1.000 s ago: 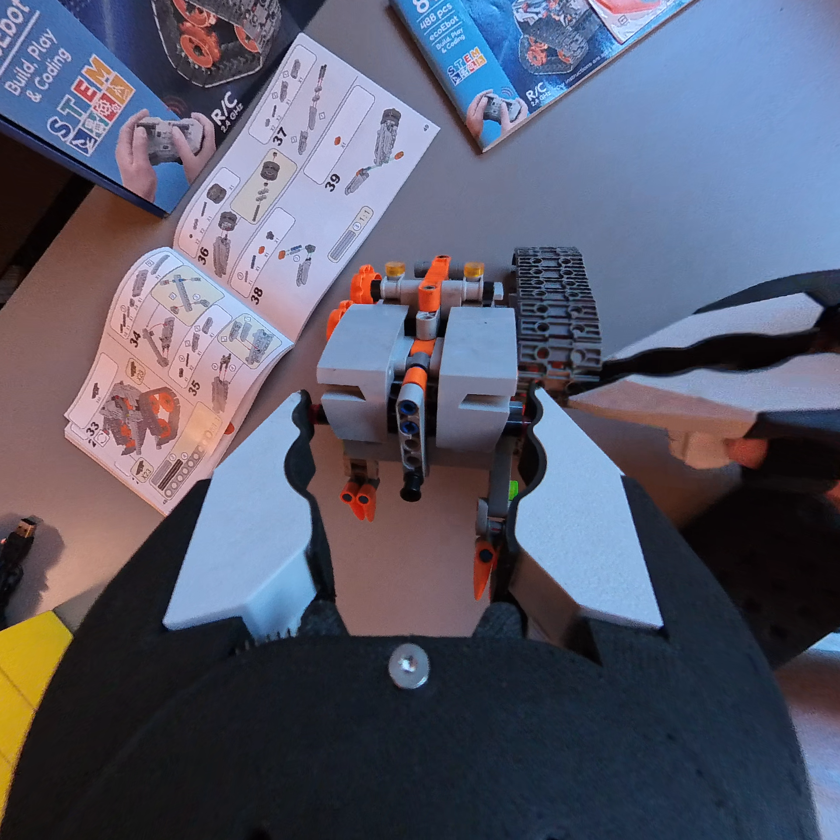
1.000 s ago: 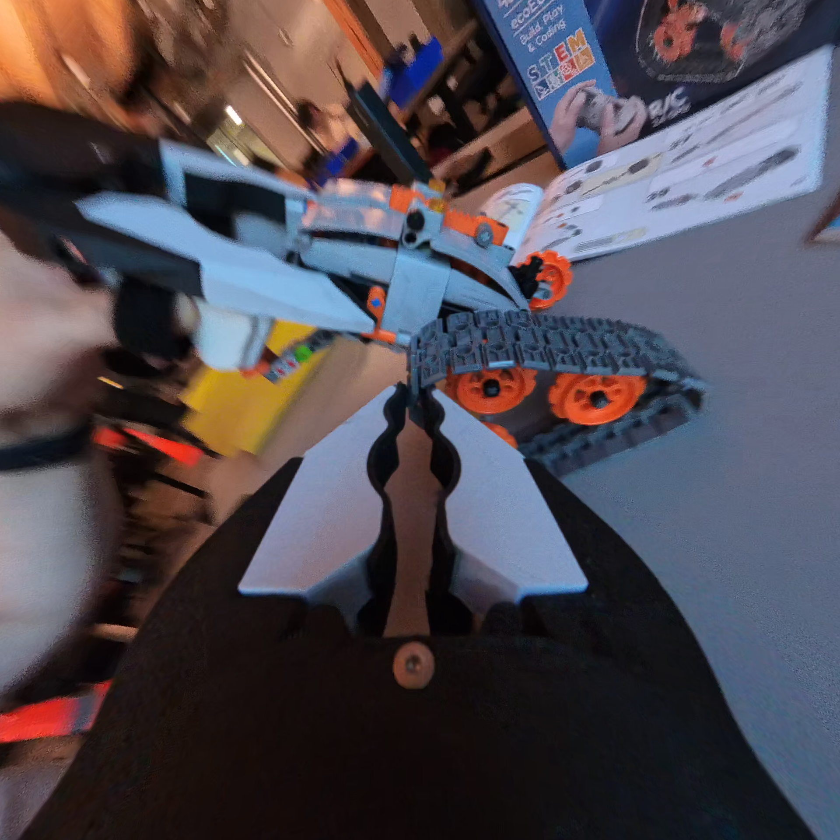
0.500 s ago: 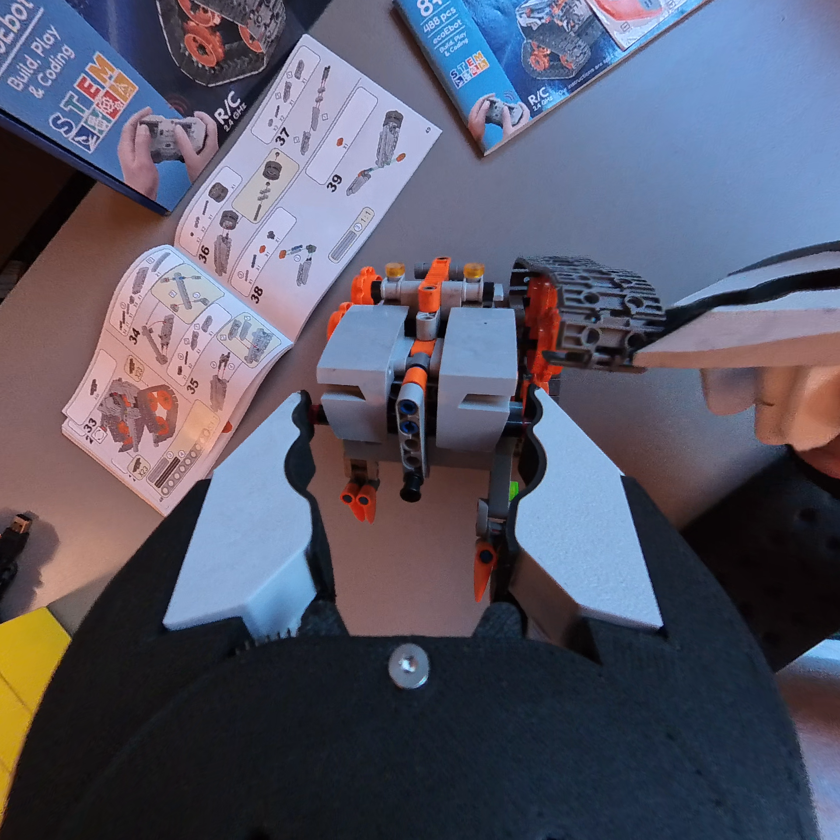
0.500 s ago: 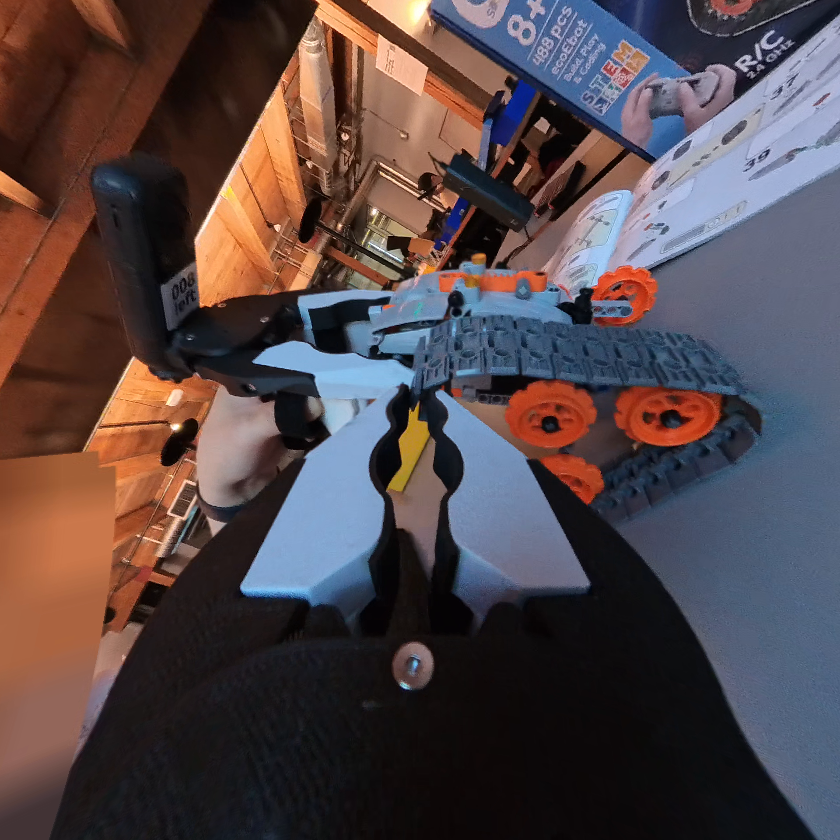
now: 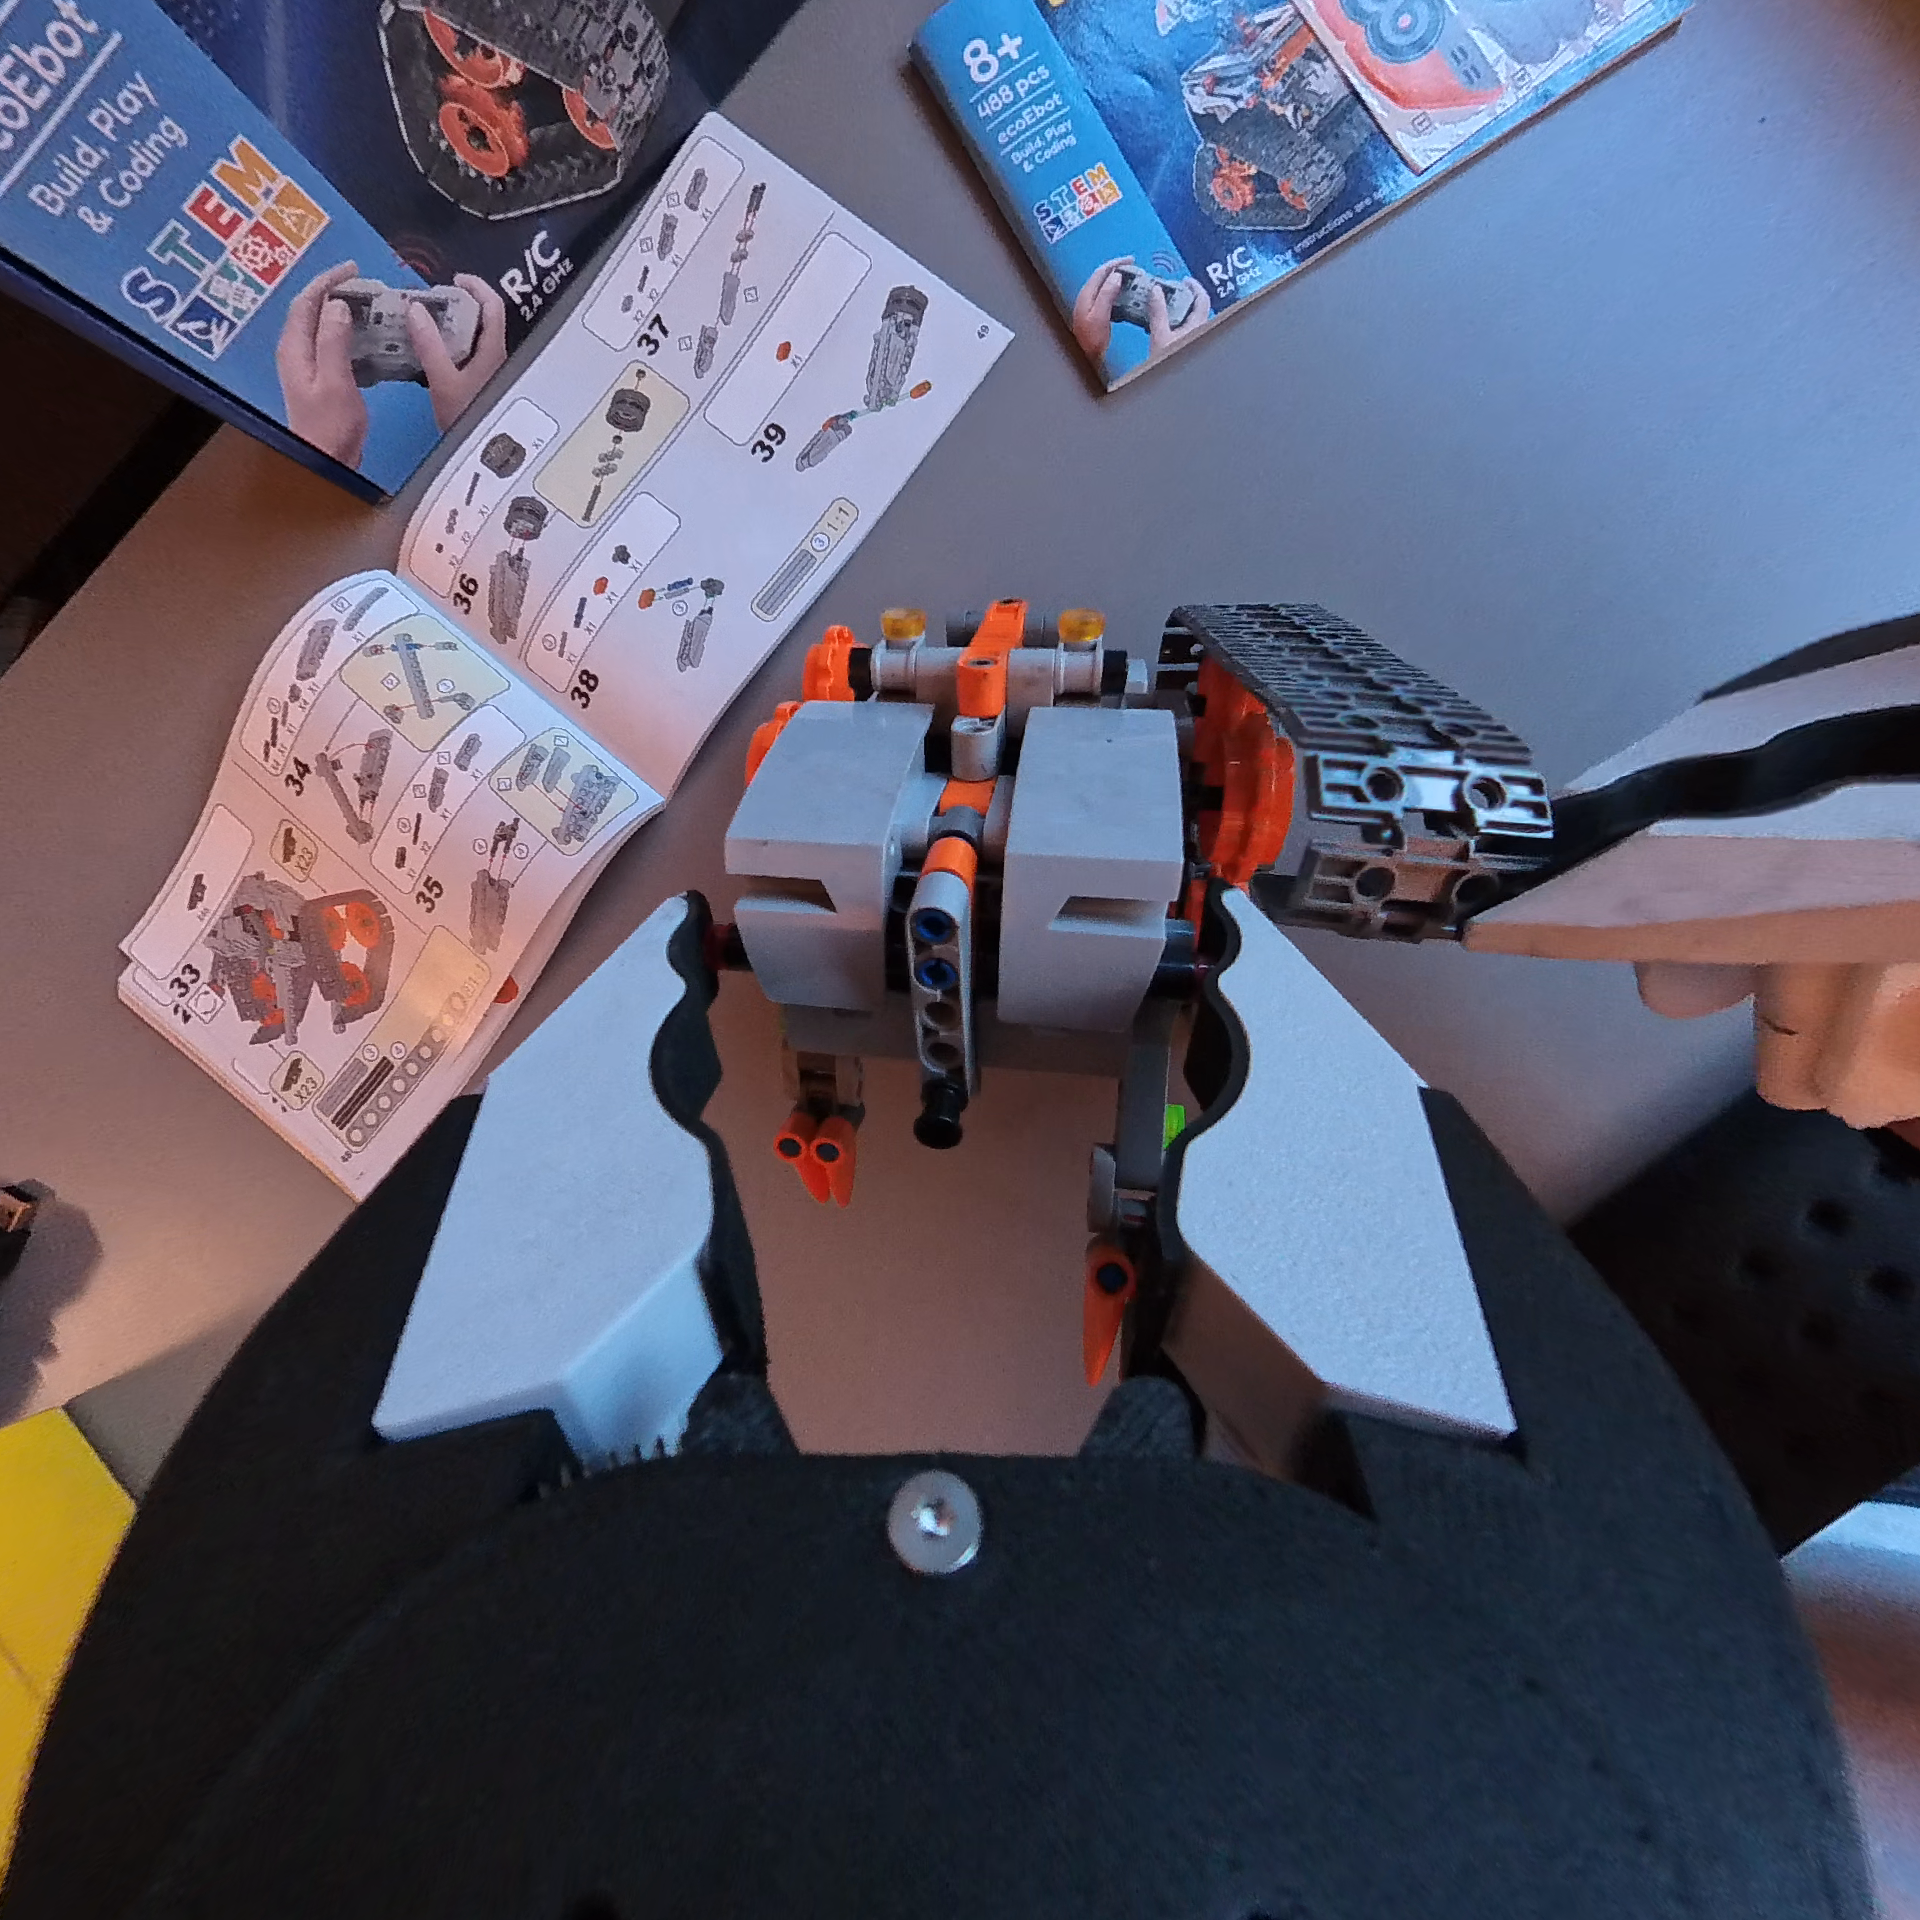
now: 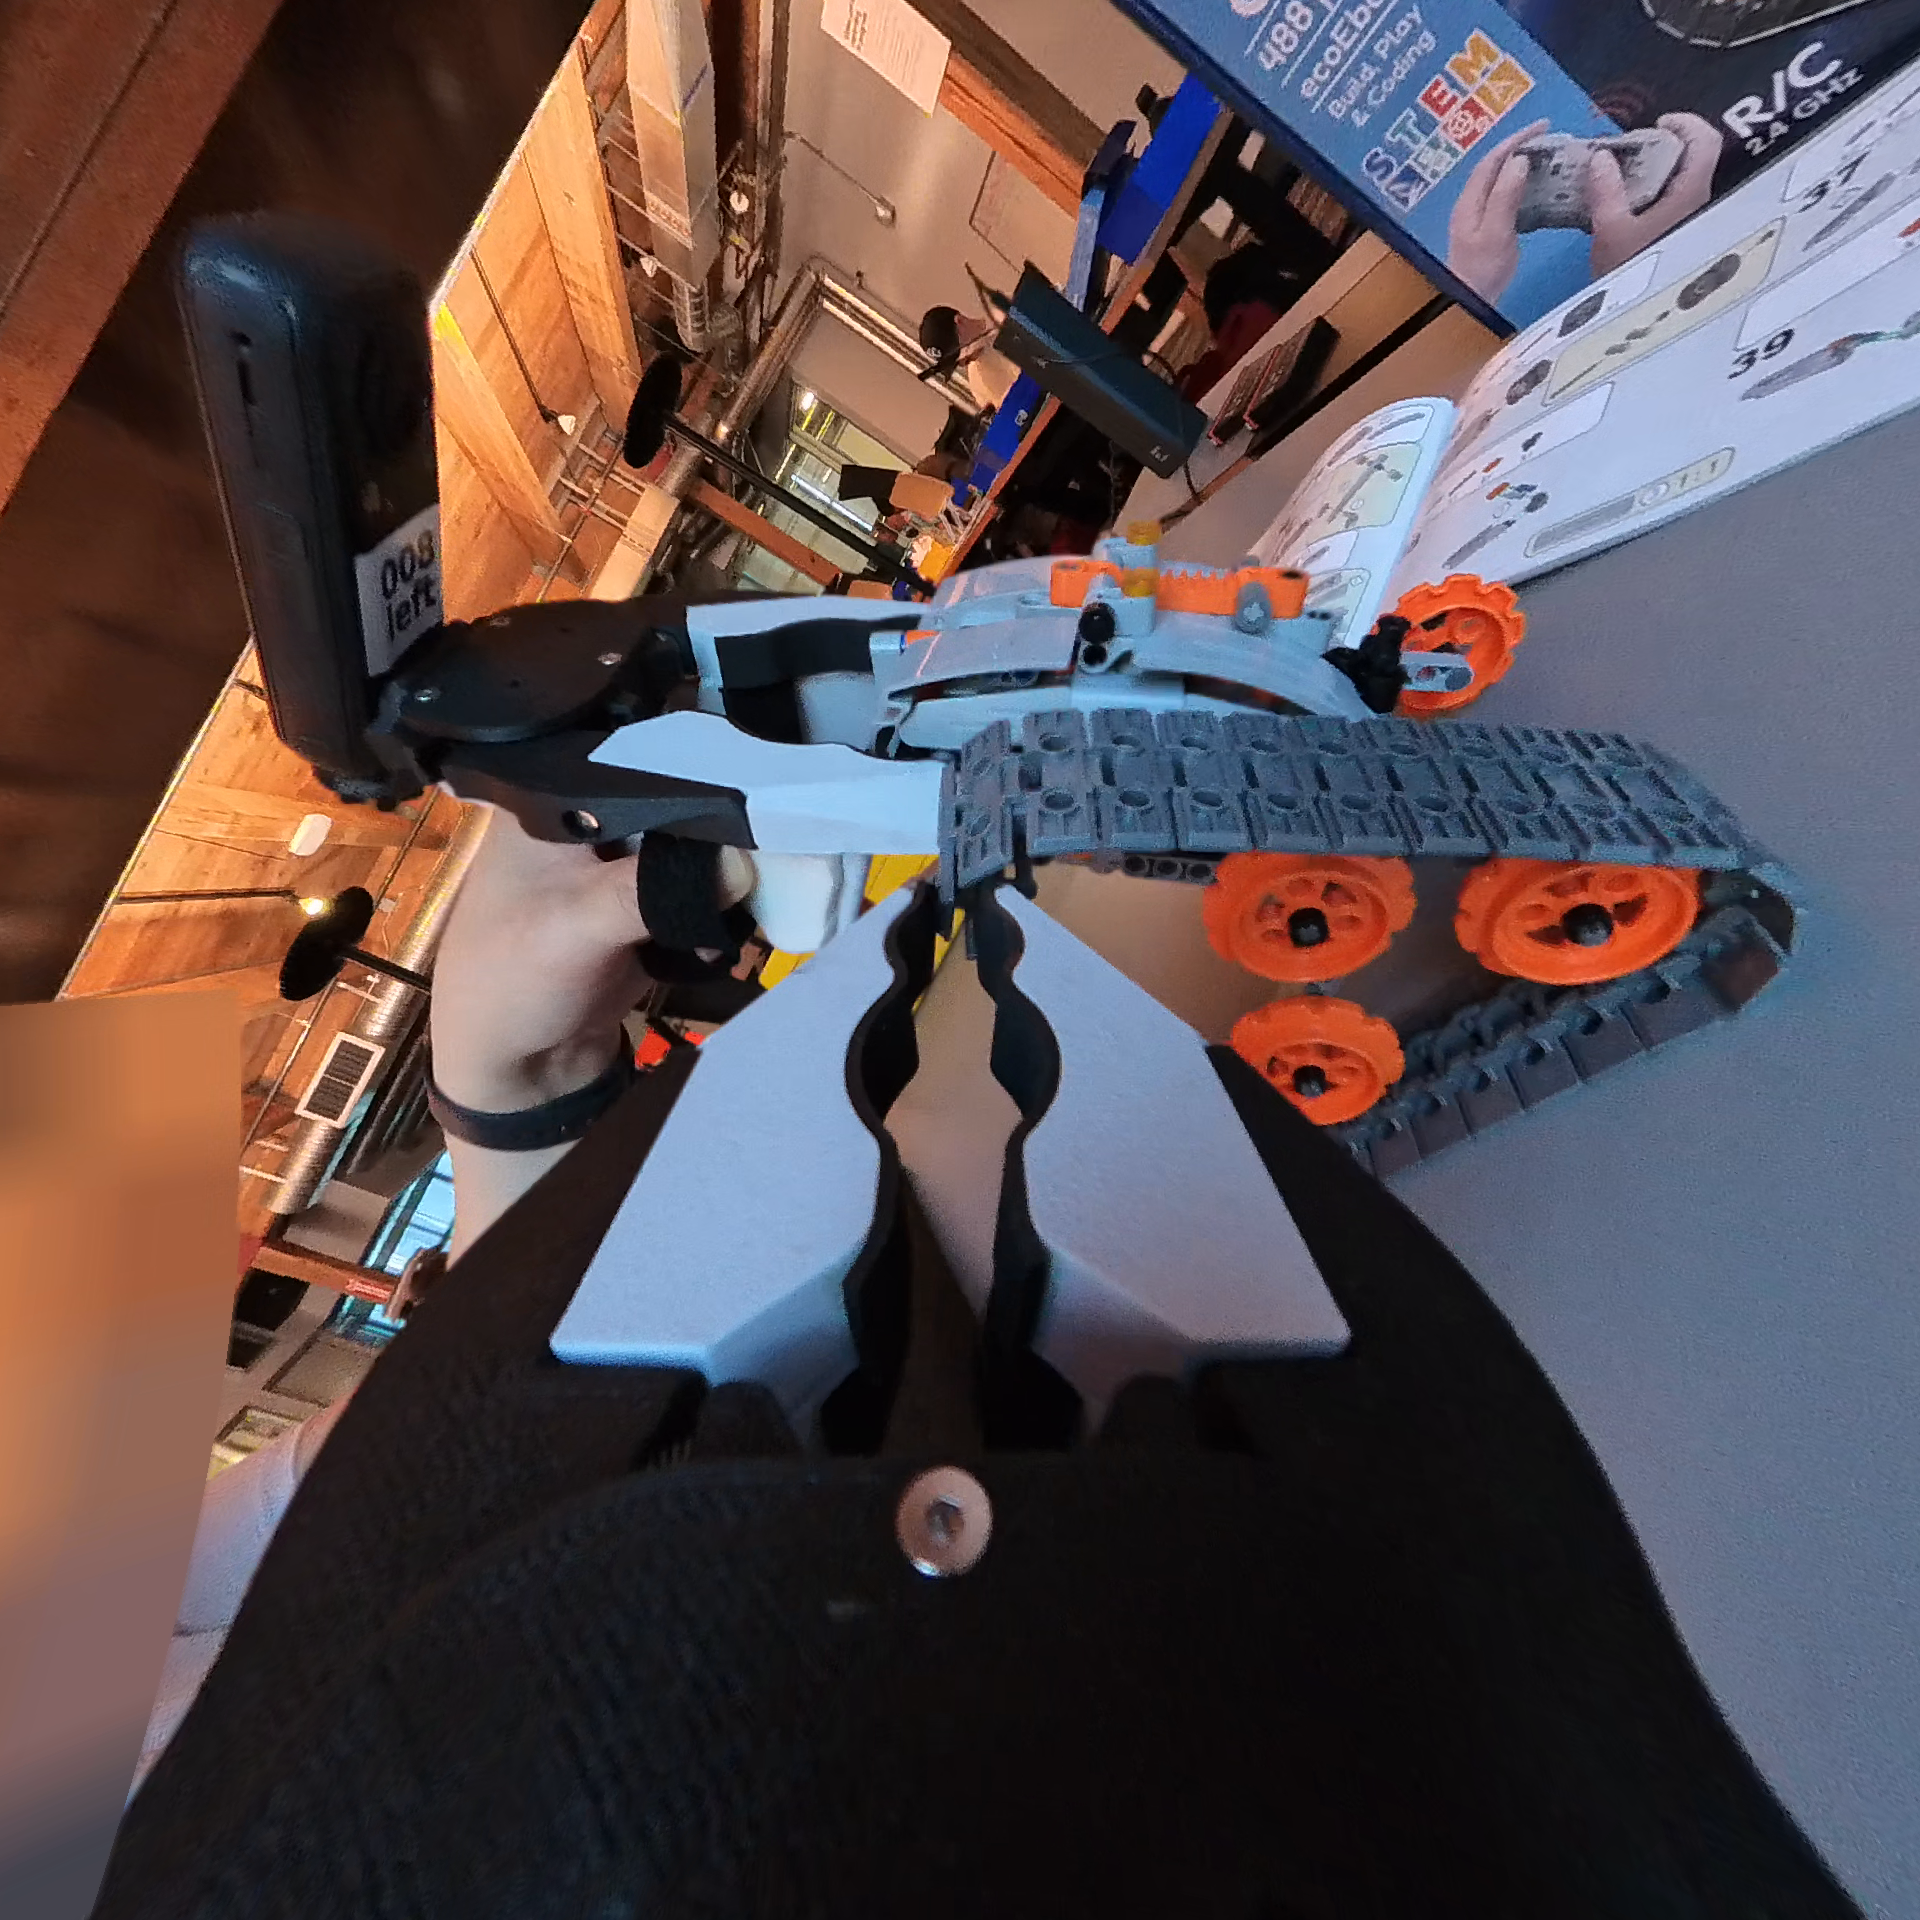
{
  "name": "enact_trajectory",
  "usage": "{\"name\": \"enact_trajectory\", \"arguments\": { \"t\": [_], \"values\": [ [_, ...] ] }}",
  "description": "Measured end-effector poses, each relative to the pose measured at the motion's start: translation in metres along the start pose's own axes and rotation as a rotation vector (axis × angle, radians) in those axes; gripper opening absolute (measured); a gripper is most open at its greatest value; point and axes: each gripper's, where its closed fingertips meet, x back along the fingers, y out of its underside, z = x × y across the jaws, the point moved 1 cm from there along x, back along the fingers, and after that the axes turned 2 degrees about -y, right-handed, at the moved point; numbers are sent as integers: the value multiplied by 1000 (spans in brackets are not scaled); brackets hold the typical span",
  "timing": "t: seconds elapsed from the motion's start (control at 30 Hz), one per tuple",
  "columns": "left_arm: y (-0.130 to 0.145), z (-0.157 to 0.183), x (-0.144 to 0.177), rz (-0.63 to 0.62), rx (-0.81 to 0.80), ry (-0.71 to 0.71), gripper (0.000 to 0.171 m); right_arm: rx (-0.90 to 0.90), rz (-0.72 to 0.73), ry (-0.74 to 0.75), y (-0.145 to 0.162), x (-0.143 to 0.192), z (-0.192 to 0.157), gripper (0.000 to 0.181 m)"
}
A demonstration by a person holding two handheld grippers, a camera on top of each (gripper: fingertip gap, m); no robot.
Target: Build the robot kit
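Observation:
A grey and orange toy brick vehicle (image 5: 956, 831) stands on the grey table (image 5: 1455, 468). My left gripper (image 5: 951, 935) is shut on its rear body, one finger on each side. A dark grey track belt (image 5: 1351, 748) runs around orange wheels (image 6: 1309, 914) on the vehicle's right side. My right gripper (image 6: 951, 904) is shut on the near end of that track belt (image 6: 1351, 790), which stands tilted out from the body. The right gripper also shows in the left wrist view (image 5: 1507, 894). The left gripper shows in the right wrist view (image 6: 790, 748), held by a hand.
An open instruction booklet (image 5: 520, 675) lies left of the vehicle. A blue product box (image 5: 260, 208) is behind it, and a closed booklet (image 5: 1195, 156) lies at the back right. A yellow object (image 5: 42, 1558) sits at the lower left and a black perforated surface (image 5: 1766, 1299) at the right. The yellow object (image 5: 42, 1558) is about 35 cm from my left fingertips and 45 cm from my right.
The track side has tipped outward, so the orange wheels now show from above. My right gripper has rolled and risen slightly, still on the track. My left gripper has not moved.

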Motion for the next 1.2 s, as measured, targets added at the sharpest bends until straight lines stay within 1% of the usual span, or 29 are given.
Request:
{"name": "enact_trajectory", "arguments": {
  "t": [0.2,0.4,0.47,0.53,0.7,0.83,1.0,1.03,1.1,1.2],
  "values": [
    [-2,0,-1,13,1,4,92,21,-24,10,19,-4,4,5],
    [-1,1,0,13,-6,5,92,164,-66,80,36,-13,12,6],
    [-1,1,0,14,-9,7,92,232,-95,89,40,-17,11,6],
    [-1,1,0,19,-8,10,92,278,-128,130,44,-18,15,6],
    [-1,0,1,18,-11,12,92,283,-229,166,59,-19,31,6],
    [-1,0,0,21,-13,9,92,276,-250,178,64,-17,38,6],
    [-2,0,0,24,-14,8,92,389,-310,308,67,-13,53,5],
    [-2,0,0,25,-14,8,92,411,-323,318,67,-13,53,2],
    [-2,0,-1,29,-16,7,92,408,-334,345,68,-13,56,2],
    [-3,1,-1,38,-17,7,92,399,-328,335,67,-13,57,1]
  ]
}}
